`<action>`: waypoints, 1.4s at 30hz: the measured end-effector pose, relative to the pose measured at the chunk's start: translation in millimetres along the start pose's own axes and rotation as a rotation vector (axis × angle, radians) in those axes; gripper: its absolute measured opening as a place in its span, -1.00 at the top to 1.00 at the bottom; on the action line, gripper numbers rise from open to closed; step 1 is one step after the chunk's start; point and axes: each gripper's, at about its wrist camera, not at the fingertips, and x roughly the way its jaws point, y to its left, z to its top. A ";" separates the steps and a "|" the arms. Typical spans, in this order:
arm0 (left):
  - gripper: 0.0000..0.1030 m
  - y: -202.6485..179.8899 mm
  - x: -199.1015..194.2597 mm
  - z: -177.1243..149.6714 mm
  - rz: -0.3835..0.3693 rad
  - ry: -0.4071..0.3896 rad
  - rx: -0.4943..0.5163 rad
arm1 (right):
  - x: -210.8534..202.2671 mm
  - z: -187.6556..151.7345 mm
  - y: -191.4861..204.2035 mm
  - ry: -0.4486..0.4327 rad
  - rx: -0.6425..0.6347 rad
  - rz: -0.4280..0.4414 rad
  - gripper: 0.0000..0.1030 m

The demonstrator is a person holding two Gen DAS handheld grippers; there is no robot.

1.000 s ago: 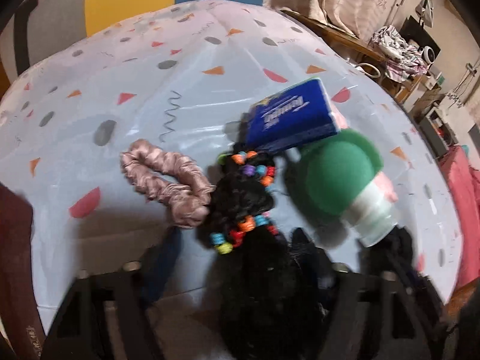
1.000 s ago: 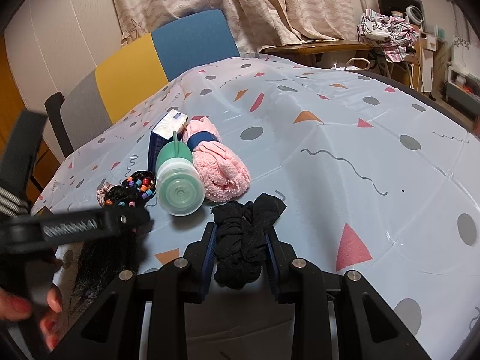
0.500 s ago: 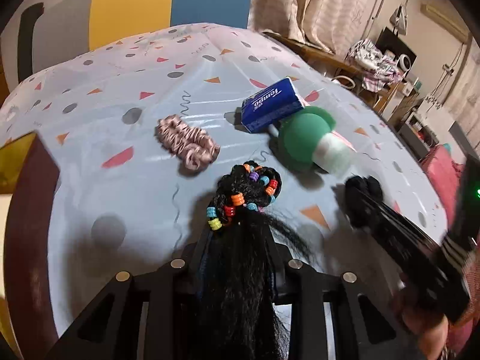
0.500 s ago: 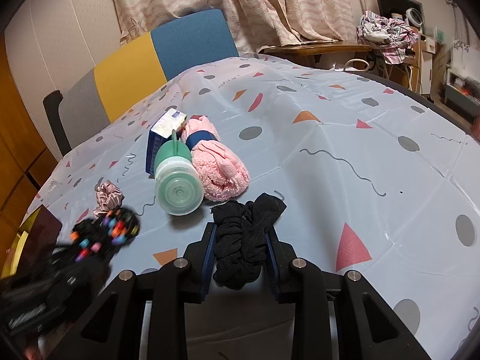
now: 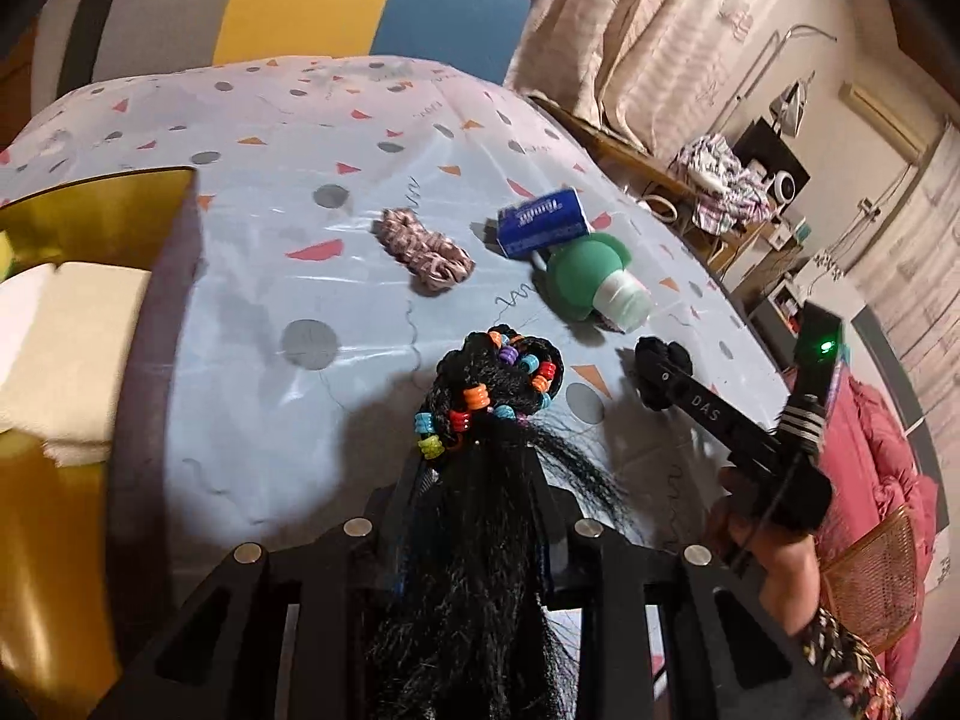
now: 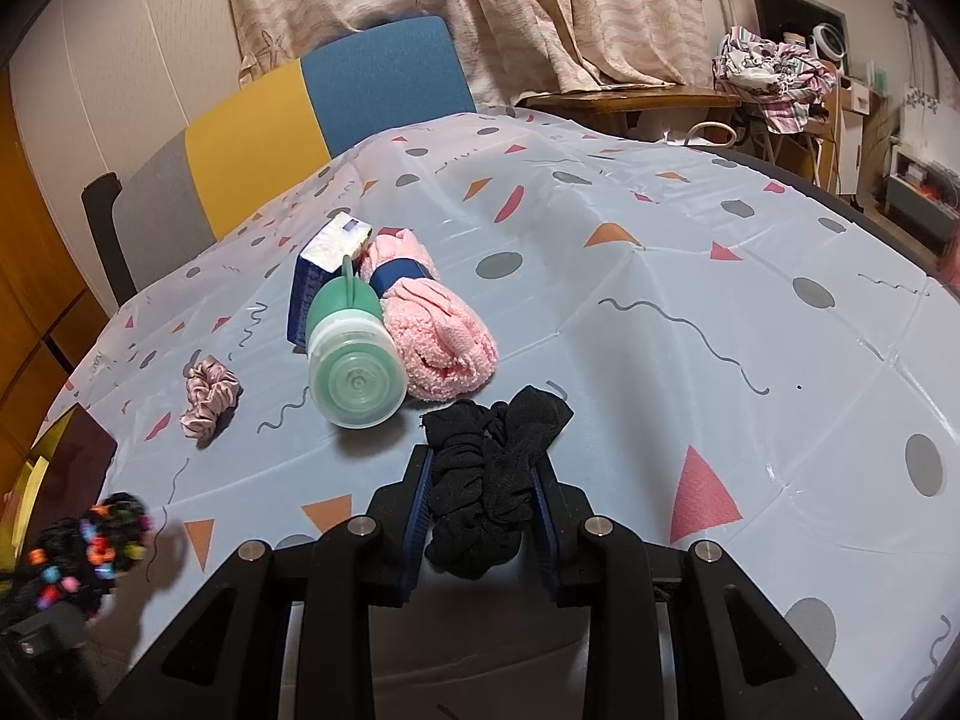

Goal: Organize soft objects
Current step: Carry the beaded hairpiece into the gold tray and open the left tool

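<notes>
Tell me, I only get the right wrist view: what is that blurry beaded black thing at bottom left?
Observer: A beaded black hairpiece; the left gripper has just closed its jaws on the long strands.
Operator: And the dark corner on the left edge?
Observer: An open box, gold inside, holding a cream thing.
Operator: Who holds the gripper I look along?
Observer: A hand with a flowered sleeve holds the right gripper.

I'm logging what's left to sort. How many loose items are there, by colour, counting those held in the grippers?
Black: 2, beaded hairpiece, black scrunchie
Pink: 2, pink scrunchie, pink towel roll
Blue: 1, tissue pack
Green: 1, green bottle
Total: 6
</notes>
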 end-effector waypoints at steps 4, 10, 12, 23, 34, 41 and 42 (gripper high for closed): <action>0.46 9.4 -22.3 -3.2 -0.012 -0.032 -0.017 | -0.5 -0.4 0.7 0.000 -0.004 -0.007 0.40; 0.46 46.4 -71.5 -3.0 0.013 -0.127 -0.098 | 0.1 0.0 2.2 0.003 -0.011 -0.018 0.40; 0.46 65.9 -88.3 -2.1 0.044 -0.161 -0.136 | 0.2 0.0 2.7 0.004 -0.013 -0.021 0.40; 0.46 182.3 -137.5 -8.8 0.277 -0.224 -0.343 | 0.9 0.2 4.6 0.007 -0.026 -0.037 0.40; 0.46 248.6 -148.0 -25.5 0.407 -0.232 -0.427 | 2.2 0.1 9.1 0.013 -0.050 -0.065 0.40; 0.45 261.1 -150.0 -31.6 0.471 -0.234 -0.464 | 3.2 -0.1 12.5 0.017 -0.064 -0.082 0.40; 0.40 259.5 -148.8 -31.7 0.485 -0.227 -0.459 | 3.2 -0.2 12.8 0.017 -0.066 -0.084 0.40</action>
